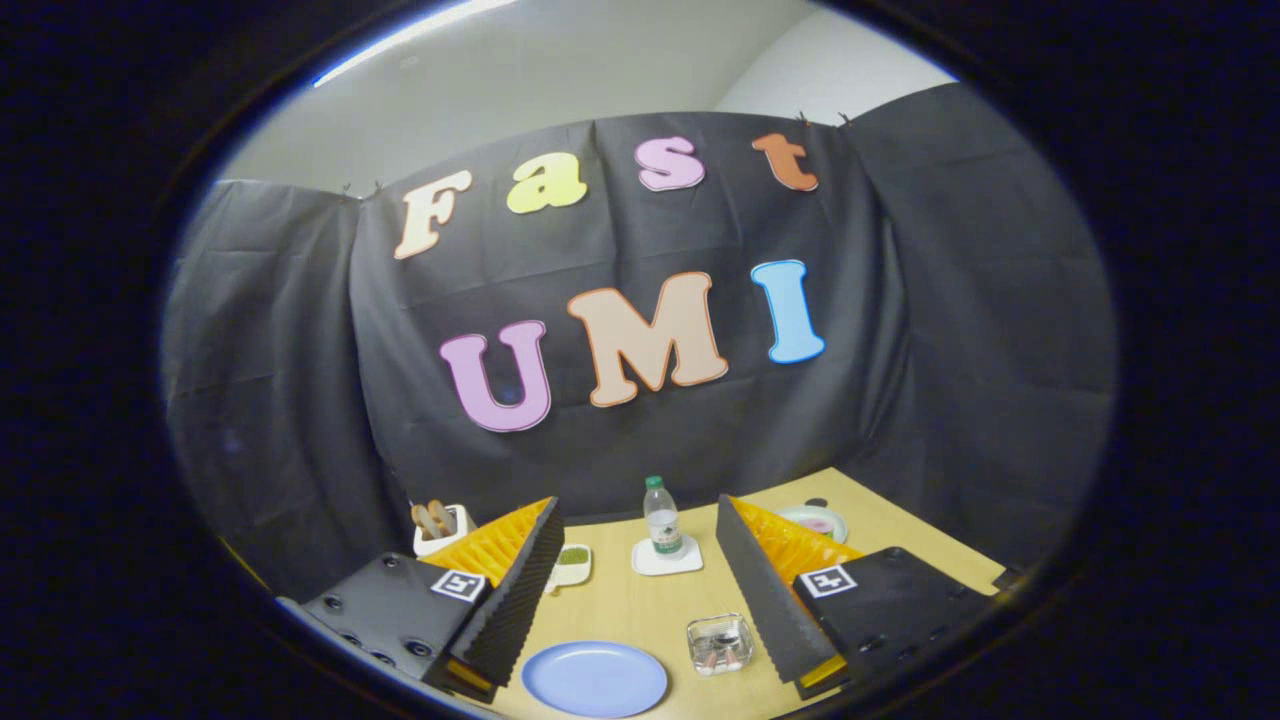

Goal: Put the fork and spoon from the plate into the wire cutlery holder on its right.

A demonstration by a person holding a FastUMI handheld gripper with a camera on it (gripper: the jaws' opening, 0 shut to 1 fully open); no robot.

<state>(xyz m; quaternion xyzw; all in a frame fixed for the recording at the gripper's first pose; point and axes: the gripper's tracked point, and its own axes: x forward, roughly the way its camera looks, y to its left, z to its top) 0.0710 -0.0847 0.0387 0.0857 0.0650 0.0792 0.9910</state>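
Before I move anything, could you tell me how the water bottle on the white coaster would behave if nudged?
The bottle is tall and narrow, upright on a coaster, so it would probably tip rather than slide. It looks like plastic, likely light, not fragile. The gripper is open, the bottle beyond its fingers.

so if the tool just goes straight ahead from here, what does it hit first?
Probably the water bottle on its white coaster, which stands beyond the open tool, roughly centred between the fingers. The blue plate and the wire holder lie lower, likely under that line. Depth is hard to judge.
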